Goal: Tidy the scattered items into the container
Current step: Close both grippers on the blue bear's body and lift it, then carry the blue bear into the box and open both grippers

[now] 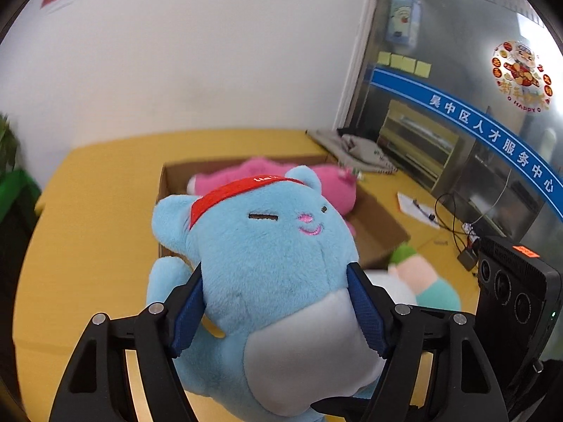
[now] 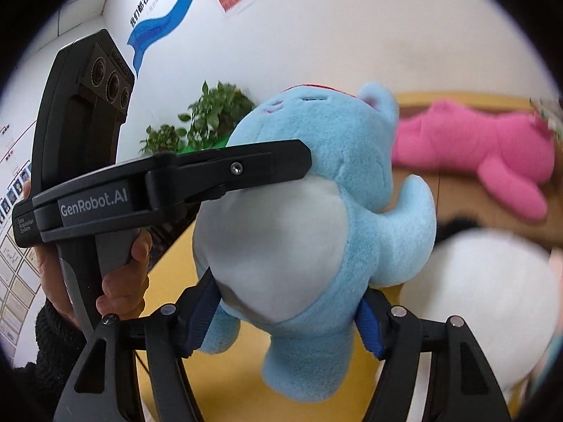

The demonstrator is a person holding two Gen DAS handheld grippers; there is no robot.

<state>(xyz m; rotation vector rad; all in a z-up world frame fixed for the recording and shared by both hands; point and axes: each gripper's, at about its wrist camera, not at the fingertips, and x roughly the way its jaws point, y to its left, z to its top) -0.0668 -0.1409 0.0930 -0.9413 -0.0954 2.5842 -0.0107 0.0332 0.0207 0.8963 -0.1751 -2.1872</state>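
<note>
A light-blue plush cat (image 1: 267,253) with a red headband and grey belly is held above the yellow table. My left gripper (image 1: 278,309) is shut on its body, blue pads pressed into both sides. My right gripper (image 2: 288,320) is shut on the lower body of the same plush (image 2: 316,190); the left gripper's black finger (image 2: 246,168) crosses its chest there. Behind it a cardboard box (image 1: 380,225) holds a pink plush (image 1: 337,190), also in the right wrist view (image 2: 485,147). A white, green and peach plush (image 1: 422,281) lies on the table right of the box.
The yellow table (image 1: 88,211) carries papers and a pen (image 1: 418,207), cables and a small black adapter (image 1: 466,256), and folded grey cloth (image 1: 359,151) at the back right. A potted plant (image 2: 207,119) stands by the white wall. A glass partition (image 1: 457,105) is at the right.
</note>
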